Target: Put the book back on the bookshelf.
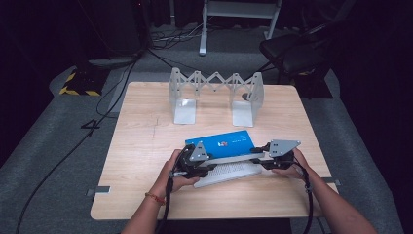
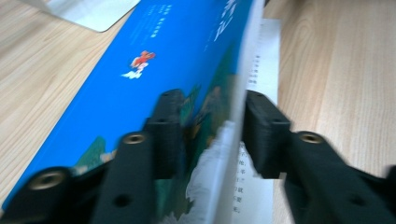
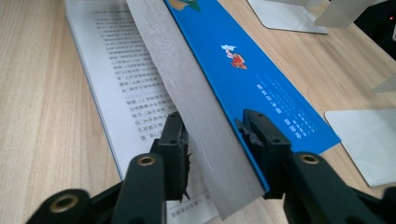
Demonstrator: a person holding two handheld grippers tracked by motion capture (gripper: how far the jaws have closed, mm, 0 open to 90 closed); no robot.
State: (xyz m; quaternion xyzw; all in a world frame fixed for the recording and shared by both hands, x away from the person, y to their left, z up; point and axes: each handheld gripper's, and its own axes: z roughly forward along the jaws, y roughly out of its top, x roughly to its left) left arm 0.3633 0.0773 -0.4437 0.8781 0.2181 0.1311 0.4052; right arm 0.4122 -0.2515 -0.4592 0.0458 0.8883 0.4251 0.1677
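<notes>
A blue-covered paperback book [image 1: 225, 146], partly opened above a flat printed page, is clamped between the left gripper [image 2: 205, 135] and the right gripper [image 3: 212, 140], 1 at each end. Beyond both grippers, a grey folding metal bookend rack [image 1: 215, 95] is seen standing on the light wooden table [image 1: 141, 146].

The high view looked forward and down from above the person's side onto the whole table [image 1: 146, 141]. Each gripper view sat very near the blue book [image 2: 154, 70], looking along its own tool's jaws from opposite ends. All three views shared the book and the table around it.
</notes>
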